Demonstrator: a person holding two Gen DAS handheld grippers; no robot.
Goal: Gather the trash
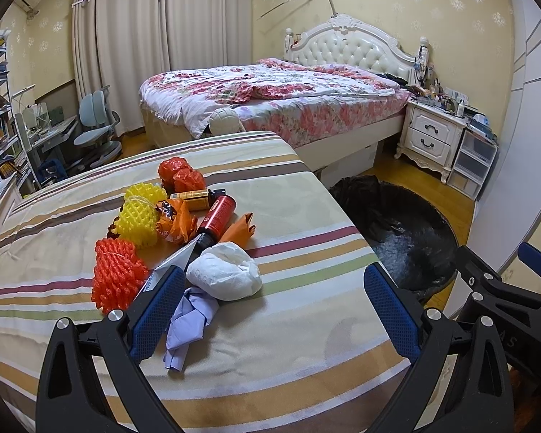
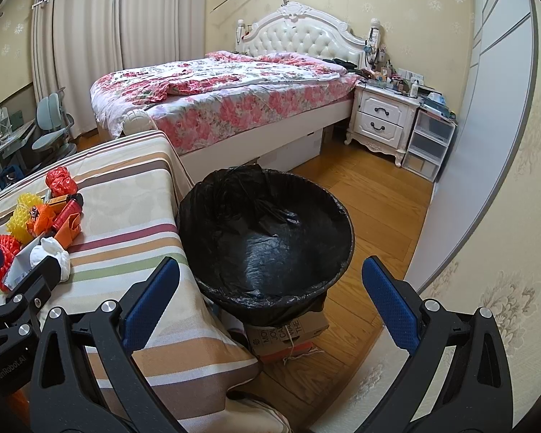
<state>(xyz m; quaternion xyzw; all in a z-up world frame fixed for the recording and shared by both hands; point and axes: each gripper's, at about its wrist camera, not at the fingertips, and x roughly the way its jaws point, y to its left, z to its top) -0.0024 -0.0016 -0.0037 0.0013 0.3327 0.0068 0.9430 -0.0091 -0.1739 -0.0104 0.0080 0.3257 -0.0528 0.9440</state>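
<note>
Trash lies piled on a striped bedsheet point(image 1: 288, 252): a white crumpled wad point(image 1: 225, 272), a lilac crumpled paper point(image 1: 189, 319), an orange foam net point(image 1: 117, 276), yellow foam nets point(image 1: 139, 216), a red bottle point(image 1: 216, 218), an orange wrapper point(image 1: 240, 229) and red plastic bags point(image 1: 180, 175). My left gripper point(image 1: 274, 310) stands open just before the pile, its left finger beside the lilac paper and white wad. A bin lined with a black bag point(image 2: 267, 238) stands right of the bed. My right gripper point(image 2: 270, 303) hangs open over the bin's near rim, holding nothing.
A flowered bed point(image 2: 227, 101) with a white headboard fills the back. A white nightstand point(image 2: 382, 122) and clear drawers point(image 2: 429, 144) stand right of it. The bin rests on a cardboard box point(image 2: 288, 332) on the wooden floor. A desk chair point(image 1: 97, 130) and shelves stand at left.
</note>
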